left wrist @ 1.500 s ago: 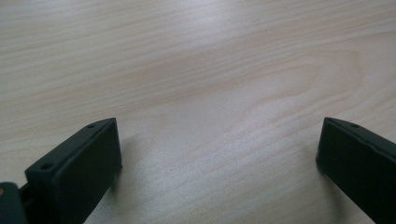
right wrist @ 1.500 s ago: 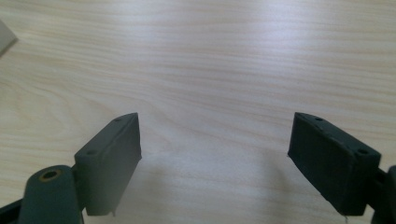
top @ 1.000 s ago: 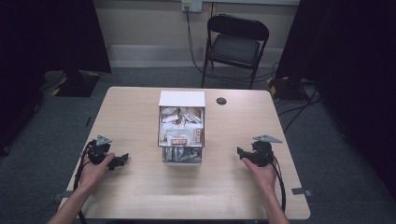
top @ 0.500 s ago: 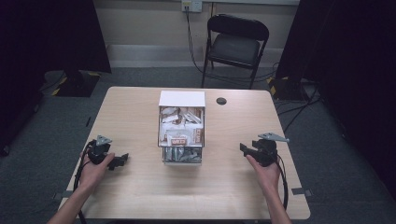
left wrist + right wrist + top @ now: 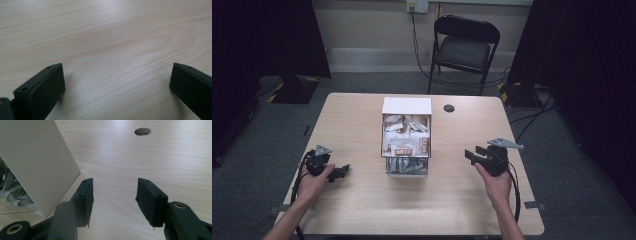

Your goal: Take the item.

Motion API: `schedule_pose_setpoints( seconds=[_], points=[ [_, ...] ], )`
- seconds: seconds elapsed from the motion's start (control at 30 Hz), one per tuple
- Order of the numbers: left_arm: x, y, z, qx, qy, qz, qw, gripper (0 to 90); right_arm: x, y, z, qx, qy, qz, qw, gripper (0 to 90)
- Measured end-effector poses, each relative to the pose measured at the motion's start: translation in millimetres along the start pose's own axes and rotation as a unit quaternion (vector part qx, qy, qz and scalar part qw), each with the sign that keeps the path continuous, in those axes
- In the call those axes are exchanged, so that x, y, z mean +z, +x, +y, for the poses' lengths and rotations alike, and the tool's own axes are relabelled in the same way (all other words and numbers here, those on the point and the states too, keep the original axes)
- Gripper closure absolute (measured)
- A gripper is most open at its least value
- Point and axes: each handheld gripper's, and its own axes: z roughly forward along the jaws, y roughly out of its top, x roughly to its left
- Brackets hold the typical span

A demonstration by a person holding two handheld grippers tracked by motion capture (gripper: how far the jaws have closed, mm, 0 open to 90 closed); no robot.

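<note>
High view: a white box of packets (image 5: pixel 406 137) sits mid-frame on the tabletop (image 5: pixel 362 215). Left tongs (image 5: pixel 343 171) rest lower left, right tongs (image 5: pixel 471 153) hover at right, aimed at the box.

Left gripper view: jaws wide apart, empty.

Right gripper view: right tongs (image 5: pixel 113 195), half-open and empty, have just been closing; the box wall (image 5: pixel 35 162) is upper left. Best to approach level, jaws clear of the wall.

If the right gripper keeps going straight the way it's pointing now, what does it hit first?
Probably the white box. The right gripper points left across the table toward it, jaws open and empty, having just been closing. Depth is unclear, so it might just skim the box's near corner.
</note>
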Motion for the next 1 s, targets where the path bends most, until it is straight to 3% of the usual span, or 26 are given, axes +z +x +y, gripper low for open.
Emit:
schedule_pose_setpoints(
  seconds=[0.1, 0.3, 0.57, 0.73, 1.0],
  points=[
    [0.0, 0.0, 0.0, 0.000, 0.000, 0.000, 1.0000, 0.0, -1.5, 3.3, 2.4, -0.010, -0.007, 0.016, 0.9998, 47.8],
    [0.0, 0.0, 0.0, 0.000, 0.000, 0.000, 1.0000, 0.0, -5.3, 12.5, 7.8, -0.024, -0.024, 0.024, 0.9991, 47.1],
    [0.0, 0.0, 0.0, 0.000, 0.000, 0.000, 1.0000, 0.0, -13.1, 24.3, 19.6, -0.034, -0.013, 0.038, 0.9986, 54.5],
    [0.0, 0.0, 0.0, 0.000, 0.000, 0.000, 1.0000, 0.0, -20.2, 31.8, 28.5, -0.033, -0.022, 0.076, 0.9964, 54.2],
    [0.0, 0.0, 0.0, 0.000, 0.000, 0.000, 1.0000, 0.0, -28.1, 45.1, 40.1, -0.044, -0.026, 0.100, 0.9937, 52.9]
  ],
)
